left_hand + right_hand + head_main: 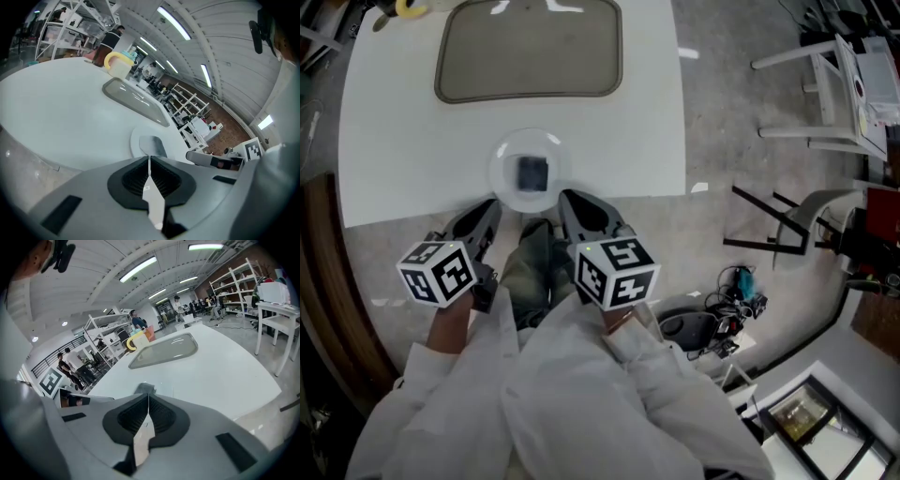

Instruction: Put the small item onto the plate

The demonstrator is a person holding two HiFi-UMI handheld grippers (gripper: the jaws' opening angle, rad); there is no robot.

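Observation:
A small dark grey square item (532,173) lies in the middle of a clear round plate (504,184) near the front edge of the white table (394,141). In the left gripper view the item (153,146) and plate (136,141) sit just beyond the jaws; the item (144,388) peeks over the jaws in the right gripper view. My left gripper (494,204) hangs at the table edge, left of the plate, jaws shut with nothing between them. My right gripper (565,199) sits just right of the plate, also shut and empty.
A grey rectangular tray (530,49) lies at the back of the table. A yellow-handled object (117,63) stands beyond it. White frame furniture (825,84) and cables (736,286) lie on the floor to the right. The person's legs (534,267) are below the table edge.

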